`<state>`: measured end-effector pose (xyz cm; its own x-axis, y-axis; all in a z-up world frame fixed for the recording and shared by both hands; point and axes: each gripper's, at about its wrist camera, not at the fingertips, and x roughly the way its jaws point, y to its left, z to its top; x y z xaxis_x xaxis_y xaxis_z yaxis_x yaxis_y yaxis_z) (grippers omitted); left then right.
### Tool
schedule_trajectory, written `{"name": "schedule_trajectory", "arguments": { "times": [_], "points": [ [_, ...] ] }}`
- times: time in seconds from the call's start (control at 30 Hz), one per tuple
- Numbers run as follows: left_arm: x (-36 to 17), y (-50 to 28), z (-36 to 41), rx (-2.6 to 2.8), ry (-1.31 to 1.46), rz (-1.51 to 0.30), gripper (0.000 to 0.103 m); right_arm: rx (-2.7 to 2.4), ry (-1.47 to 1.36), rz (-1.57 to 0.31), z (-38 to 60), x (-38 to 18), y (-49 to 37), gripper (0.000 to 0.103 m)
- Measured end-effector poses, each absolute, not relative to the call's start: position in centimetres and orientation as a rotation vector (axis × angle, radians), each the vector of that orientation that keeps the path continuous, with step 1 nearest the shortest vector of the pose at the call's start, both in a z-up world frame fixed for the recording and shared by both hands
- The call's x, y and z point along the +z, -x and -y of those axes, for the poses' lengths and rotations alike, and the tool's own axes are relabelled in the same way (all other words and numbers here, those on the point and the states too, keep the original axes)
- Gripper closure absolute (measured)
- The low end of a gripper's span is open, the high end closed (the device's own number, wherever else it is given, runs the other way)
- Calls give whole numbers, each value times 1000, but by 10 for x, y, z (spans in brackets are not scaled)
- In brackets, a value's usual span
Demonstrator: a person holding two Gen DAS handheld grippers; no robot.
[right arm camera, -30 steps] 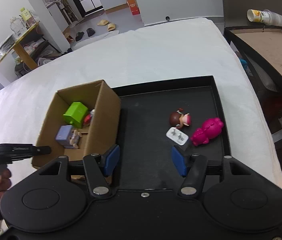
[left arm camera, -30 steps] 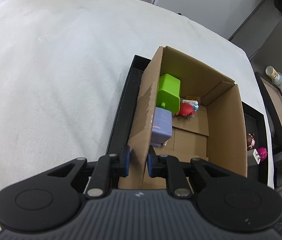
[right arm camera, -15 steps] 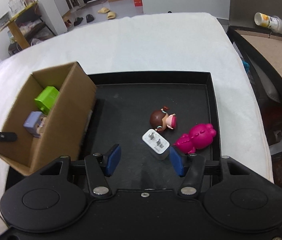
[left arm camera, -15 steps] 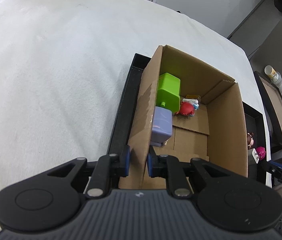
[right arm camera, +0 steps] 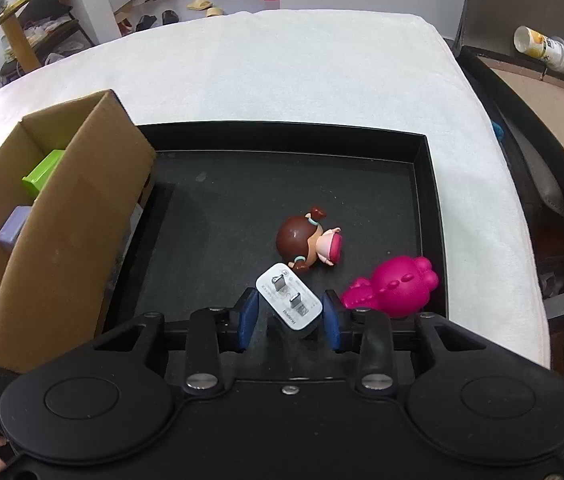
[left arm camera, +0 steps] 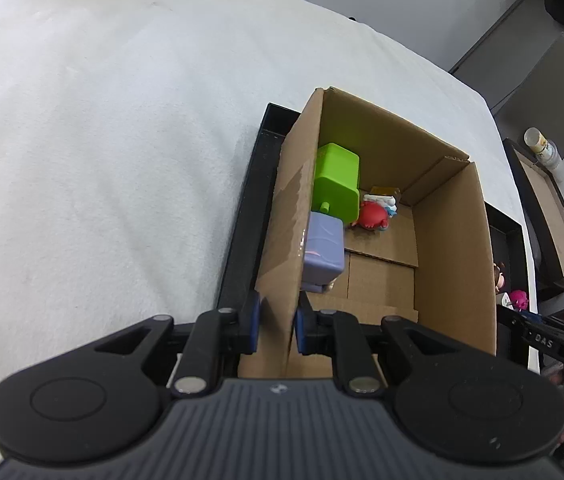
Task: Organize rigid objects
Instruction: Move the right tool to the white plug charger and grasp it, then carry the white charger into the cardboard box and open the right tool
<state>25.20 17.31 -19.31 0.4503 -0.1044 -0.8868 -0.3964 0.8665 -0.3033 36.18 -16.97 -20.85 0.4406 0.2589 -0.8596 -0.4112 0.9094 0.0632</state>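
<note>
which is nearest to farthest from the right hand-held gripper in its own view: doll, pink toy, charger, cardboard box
1. charger, between the closing jaws of the right hand-held gripper
2. pink toy, just right
3. doll, ahead, past the charger
4. cardboard box, far left

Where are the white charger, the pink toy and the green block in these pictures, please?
white charger (right arm camera: 287,300), right wrist view, on its pronged face.
pink toy (right arm camera: 395,290), right wrist view, on its body.
green block (left arm camera: 335,184), left wrist view, on its top face.
</note>
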Motion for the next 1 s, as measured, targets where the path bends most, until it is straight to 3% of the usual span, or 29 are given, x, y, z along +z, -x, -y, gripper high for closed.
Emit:
{"name": "schedule_trajectory", "arguments": {
  "times": [0.2, 0.27, 1.0],
  "points": [
    [-193, -251, -174, 189, 518, -1100, 86, 410, 169, -1035, 163, -215, -365, 73],
    [-193, -251, -174, 190, 519, -1100, 86, 408, 170, -1035, 162, -215, -364, 82],
    [-192, -250, -174, 195, 535, -1090, 86, 454, 170, -989, 134, -151, -339, 82]
  ]
}}
